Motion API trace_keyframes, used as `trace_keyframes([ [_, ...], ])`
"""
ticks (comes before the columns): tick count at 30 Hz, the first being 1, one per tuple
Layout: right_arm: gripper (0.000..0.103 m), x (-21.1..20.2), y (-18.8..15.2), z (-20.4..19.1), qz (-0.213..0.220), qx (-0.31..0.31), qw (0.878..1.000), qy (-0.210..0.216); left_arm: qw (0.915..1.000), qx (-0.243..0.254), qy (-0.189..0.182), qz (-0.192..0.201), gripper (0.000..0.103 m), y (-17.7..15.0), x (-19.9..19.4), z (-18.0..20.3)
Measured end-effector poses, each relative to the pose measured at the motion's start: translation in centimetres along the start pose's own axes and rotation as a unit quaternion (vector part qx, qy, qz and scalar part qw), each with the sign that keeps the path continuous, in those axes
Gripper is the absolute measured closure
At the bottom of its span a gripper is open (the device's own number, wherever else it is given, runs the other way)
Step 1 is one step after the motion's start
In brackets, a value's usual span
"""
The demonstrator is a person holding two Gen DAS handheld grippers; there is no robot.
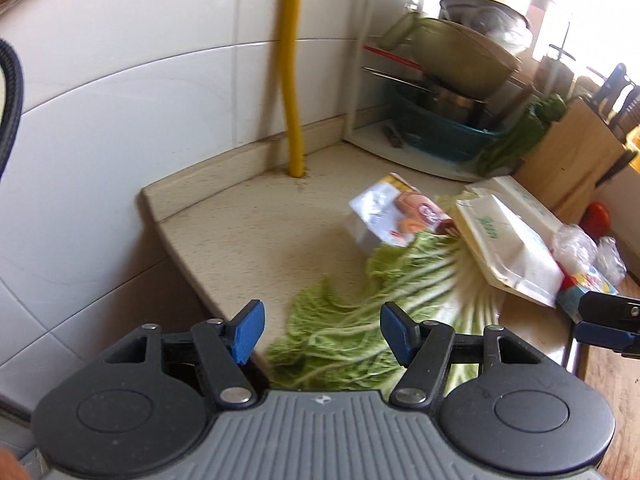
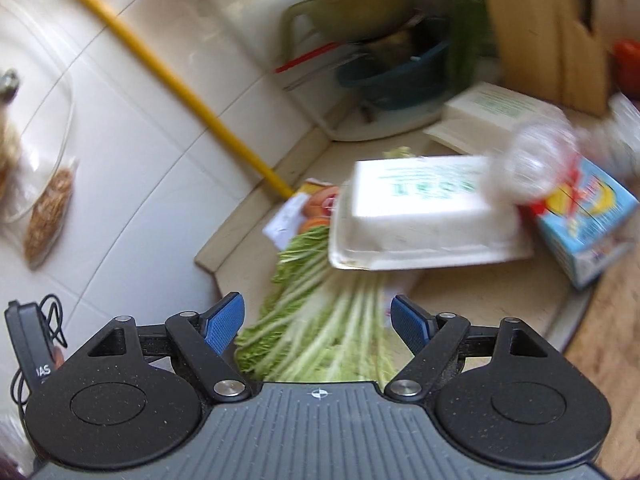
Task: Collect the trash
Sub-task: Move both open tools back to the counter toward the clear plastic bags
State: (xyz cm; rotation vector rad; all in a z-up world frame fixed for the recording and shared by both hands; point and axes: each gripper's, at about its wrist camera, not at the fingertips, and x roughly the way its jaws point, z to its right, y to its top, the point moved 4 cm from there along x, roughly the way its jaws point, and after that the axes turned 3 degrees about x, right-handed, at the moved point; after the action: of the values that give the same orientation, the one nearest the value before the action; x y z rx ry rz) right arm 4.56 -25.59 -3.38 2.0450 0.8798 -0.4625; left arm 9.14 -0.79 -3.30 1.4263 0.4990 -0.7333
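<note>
Green cabbage leaves (image 1: 360, 320) lie on the beige counter (image 1: 240, 240), also in the right wrist view (image 2: 320, 320). A white foam box (image 1: 508, 248) rests on their stems, also in the right wrist view (image 2: 420, 216). A food packet (image 1: 396, 212) lies behind the leaves, also in the right wrist view (image 2: 308, 208). A blue carton (image 2: 584, 224) and clear plastic (image 2: 540, 164) sit to the right. My left gripper (image 1: 322, 330) is open and empty just above the leaves. My right gripper (image 2: 318, 322) is open and empty over the stems; it also shows in the left wrist view (image 1: 608, 324).
A yellow pipe (image 1: 290, 80) rises at the tiled wall. A dish rack with pots and a blue basin (image 1: 440, 120) stands at the back. A wooden knife block (image 1: 568, 156) stands right of it. The counter's curved edge (image 1: 192, 264) is on the left.
</note>
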Motion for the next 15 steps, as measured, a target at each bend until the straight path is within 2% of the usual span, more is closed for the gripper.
trace_keyframes([
  [5,0.018,-0.8,-0.4,3.4,0.002,0.032,0.999,-0.006,0.999,0.039,-0.023,-0.009,0.042,-0.5,0.5,3.2],
  [15,0.016,-3.1,0.6,6.9,0.007,0.034,0.999,-0.011,0.9947,0.092,-0.045,-0.004,0.042,0.3,1.3,8.4],
])
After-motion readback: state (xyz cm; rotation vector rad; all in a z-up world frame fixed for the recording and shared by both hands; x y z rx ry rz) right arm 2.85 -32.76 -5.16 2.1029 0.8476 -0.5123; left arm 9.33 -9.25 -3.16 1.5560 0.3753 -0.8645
